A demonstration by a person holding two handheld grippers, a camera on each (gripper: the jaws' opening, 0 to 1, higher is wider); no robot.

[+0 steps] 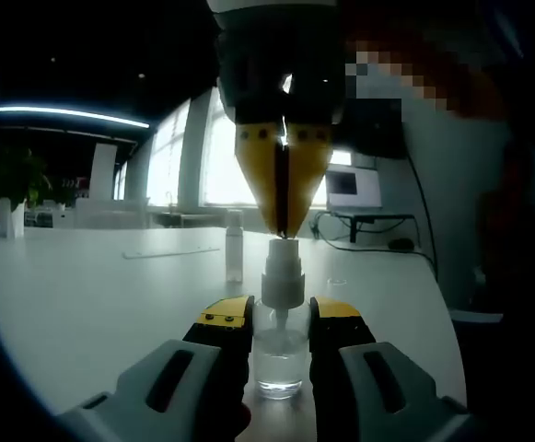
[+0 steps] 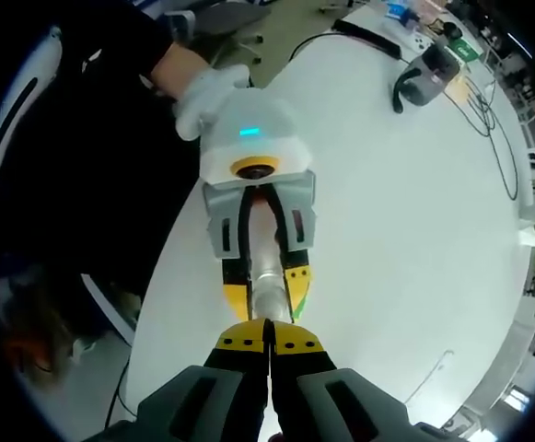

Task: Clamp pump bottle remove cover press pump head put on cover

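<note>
We see the pump bottle [image 1: 280, 345] standing near the white table's [image 1: 83, 295] edge, with broad open surface beyond. Our left gripper [image 1: 280, 322] clamps its clear body; our right gripper [image 1: 284, 226], jaws pressed together, touches the pump head [image 1: 282, 267] from above. The left gripper view alone shows the cover [image 1: 235, 247] standing behind.

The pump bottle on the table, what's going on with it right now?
A person is working it with two handheld grippers. The left gripper is clamped around the clear pump bottle, holding it upright on the white table. The right gripper comes down from above with its jaws closed, tip on the pump head. The cover appears to stand on the table behind.
</note>
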